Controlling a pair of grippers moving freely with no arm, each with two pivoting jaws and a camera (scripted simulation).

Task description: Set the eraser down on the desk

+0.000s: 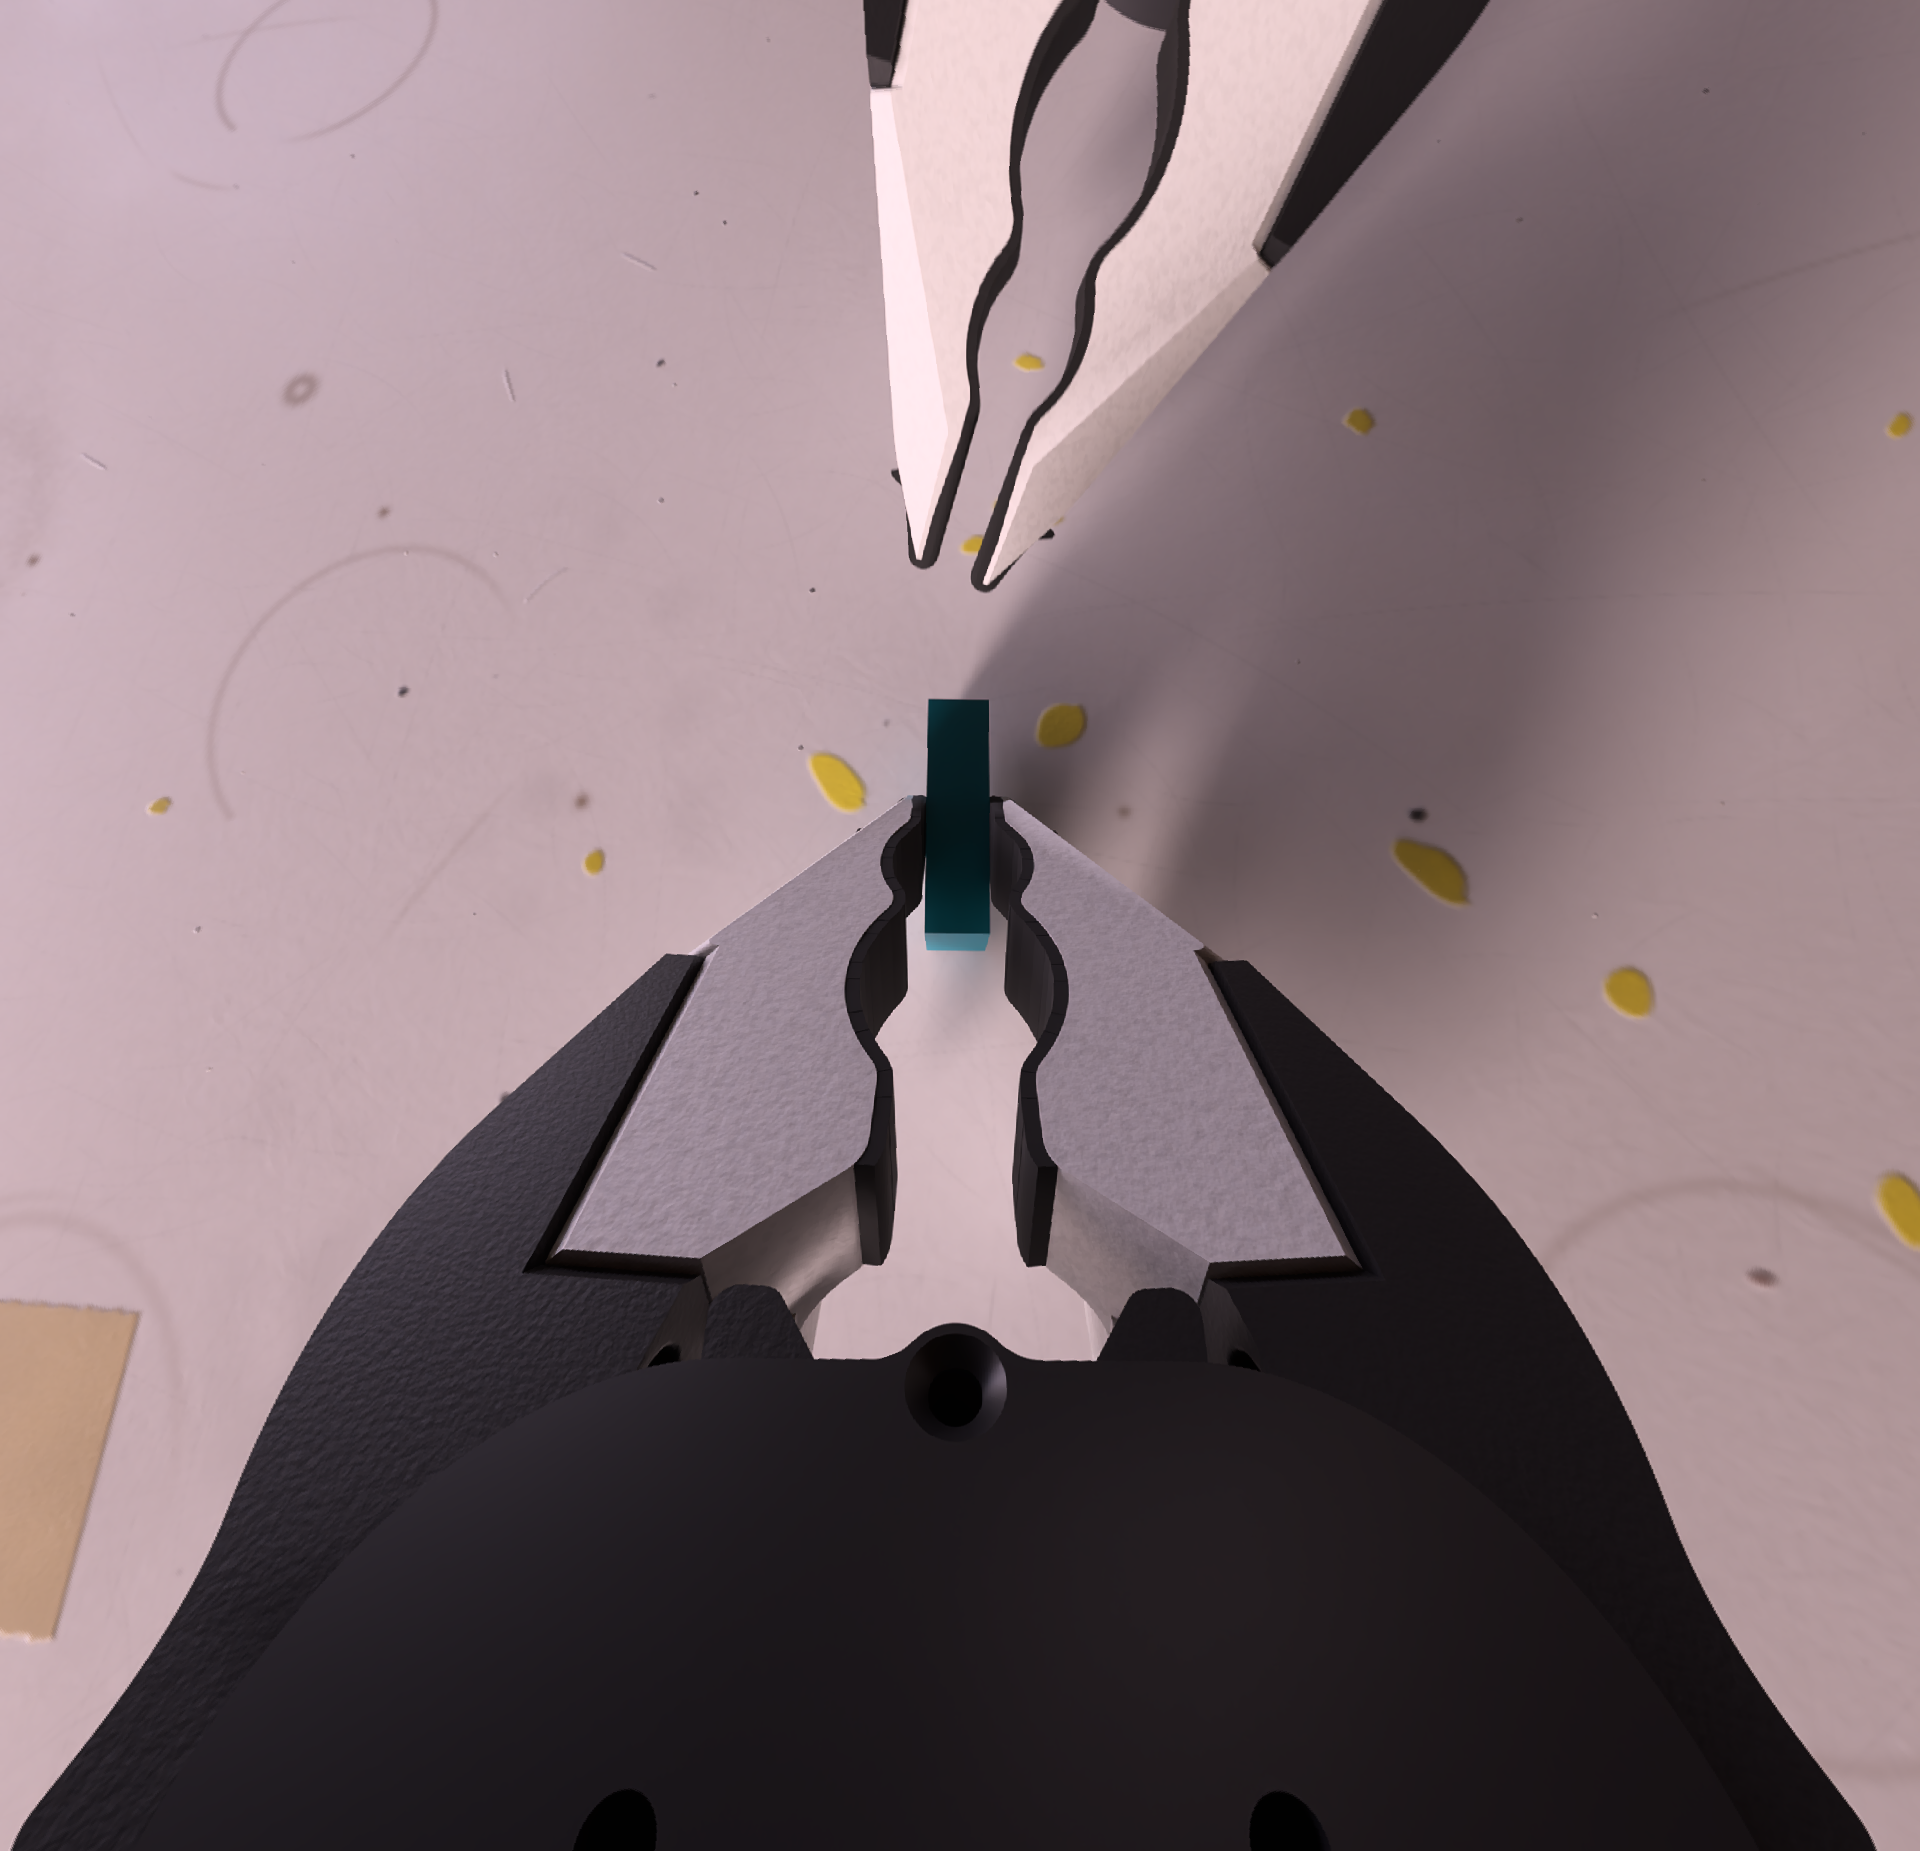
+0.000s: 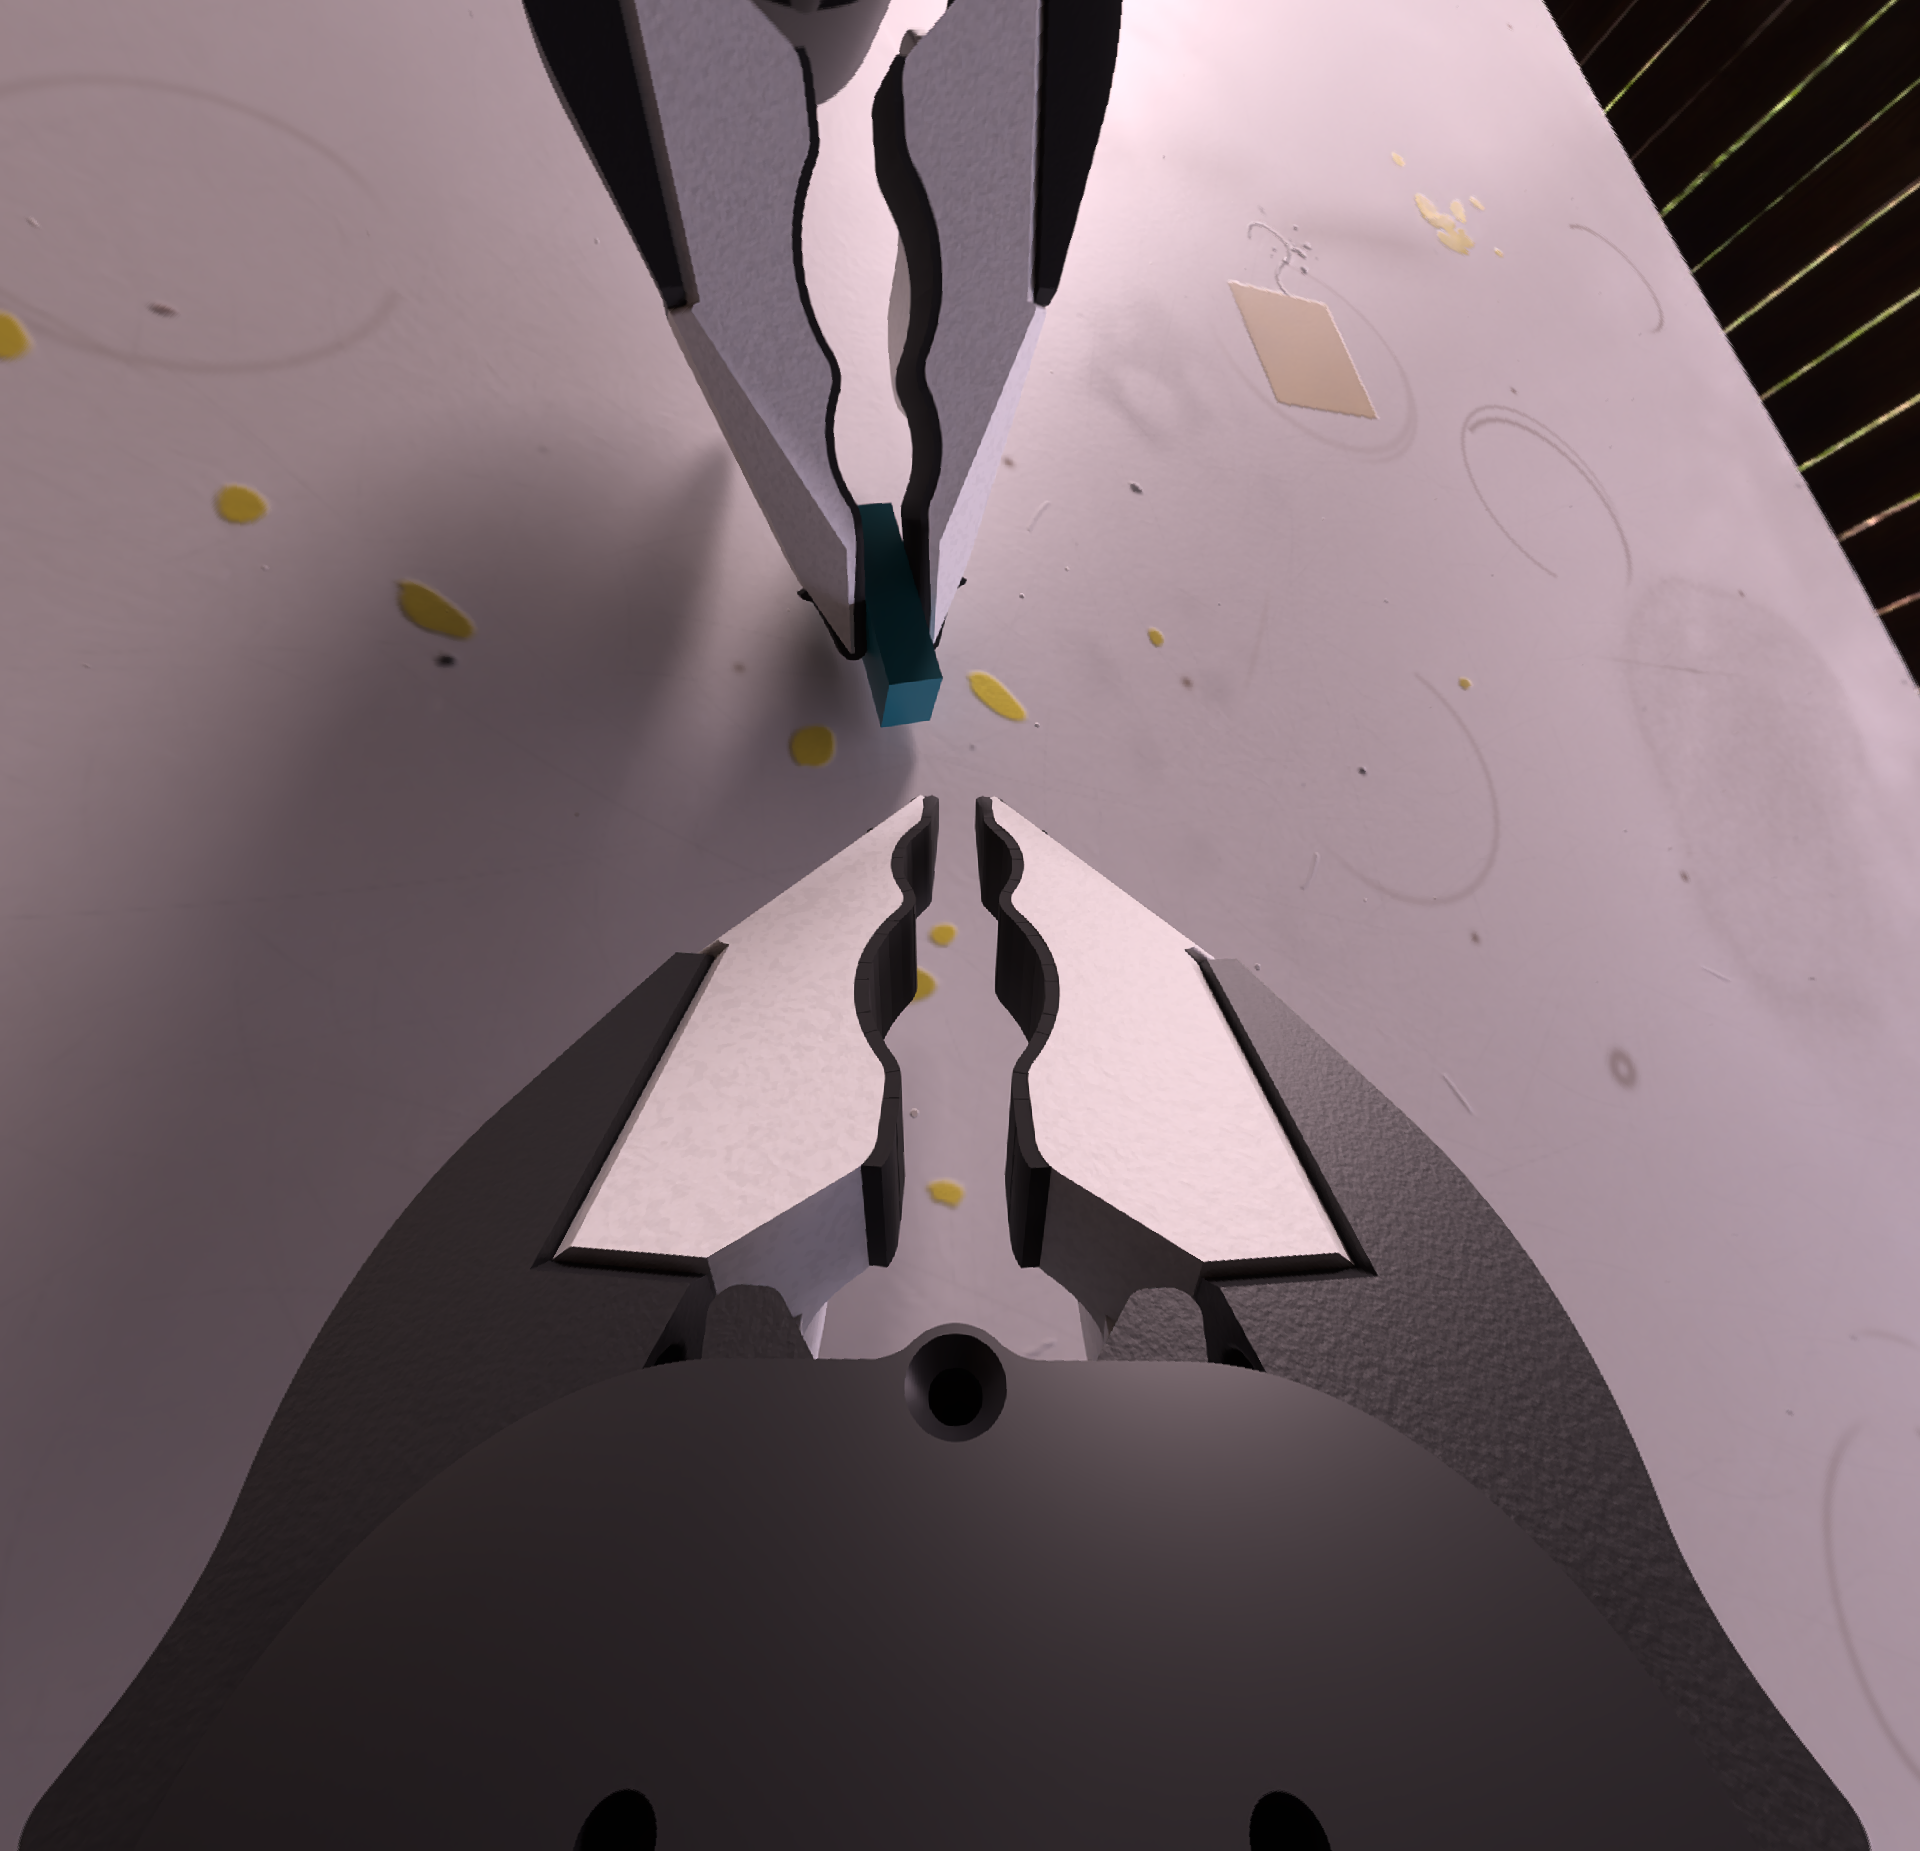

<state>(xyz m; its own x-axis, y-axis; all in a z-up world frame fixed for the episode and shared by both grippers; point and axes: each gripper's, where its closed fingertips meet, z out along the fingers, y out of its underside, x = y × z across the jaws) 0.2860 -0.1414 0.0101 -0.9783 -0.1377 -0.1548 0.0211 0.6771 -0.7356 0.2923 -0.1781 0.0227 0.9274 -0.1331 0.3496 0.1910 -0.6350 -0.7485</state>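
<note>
Here, the left gripper [image 1: 956, 809] pinches a small teal block eraser [image 1: 957, 825] above the pale, paint-flecked desk [image 1: 468, 451]; the empty right gripper [image 2: 954, 802] waits, fingers barely parted. Lower gently before releasing.

Soft, pinkish light falls on the surface [image 1: 416, 451], brightest toward 12 o'clock in the right wrist view, where a pale glare spreads. Broad soft-edged shadows lie at 3 o'clock in the left view and 9 o'clock in the right. Everything is sharp; wide-angle stretching bends the edges.
</note>
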